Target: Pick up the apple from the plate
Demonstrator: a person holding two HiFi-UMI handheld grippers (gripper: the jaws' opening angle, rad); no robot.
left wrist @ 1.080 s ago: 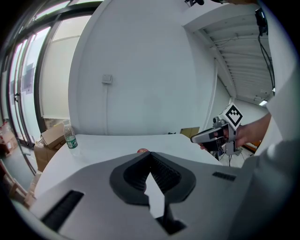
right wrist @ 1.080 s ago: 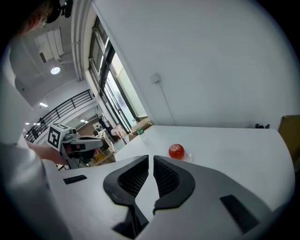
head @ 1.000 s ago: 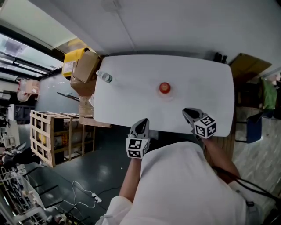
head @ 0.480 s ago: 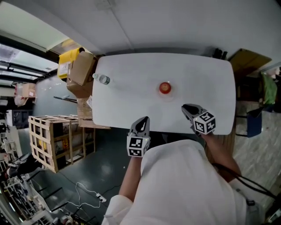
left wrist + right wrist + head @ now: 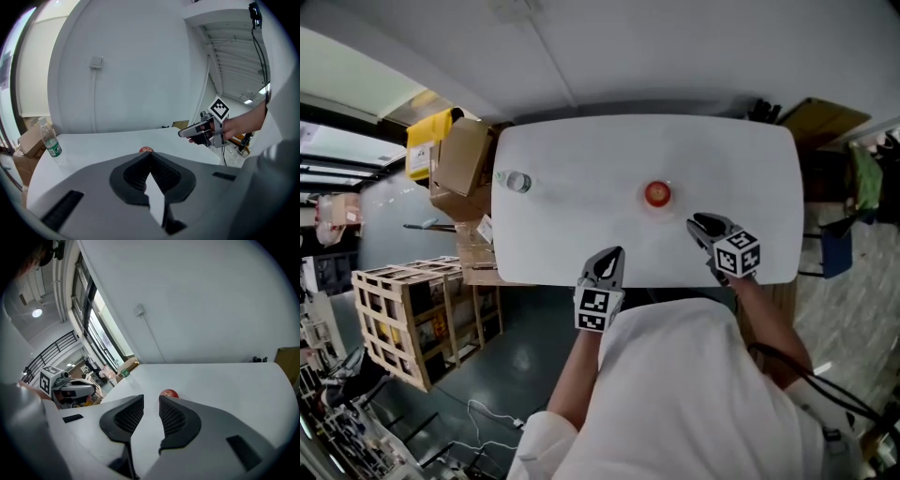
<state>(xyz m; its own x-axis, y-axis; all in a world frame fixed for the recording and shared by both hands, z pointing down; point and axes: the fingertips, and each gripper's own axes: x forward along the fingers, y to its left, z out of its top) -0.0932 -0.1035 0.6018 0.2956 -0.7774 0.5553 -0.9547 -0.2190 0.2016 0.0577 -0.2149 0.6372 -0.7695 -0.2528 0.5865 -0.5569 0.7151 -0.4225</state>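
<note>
A red apple [image 5: 656, 194] sits on a pale plate [image 5: 642, 205] near the middle of the white table [image 5: 581, 159]. My right gripper [image 5: 701, 225] hovers over the table's near right part, short of the apple; its jaws are opening, with a narrow gap and nothing between them. In the right gripper view the apple [image 5: 169, 393] shows just beyond the right gripper [image 5: 151, 400]. My left gripper [image 5: 610, 262] is at the table's near edge, shut and empty. In the left gripper view the apple [image 5: 146, 150] peeks over the left gripper [image 5: 150, 157].
A clear water bottle [image 5: 514, 181] with a green label stands at the table's left end, also in the left gripper view as the bottle [image 5: 50, 143]. Cardboard boxes [image 5: 459, 159] and a wooden crate [image 5: 398, 314] stand left of the table. A white wall backs the table.
Both grippers have edged forward over the table's near edge toward the apple. The apple and bottle have not moved on the table.
</note>
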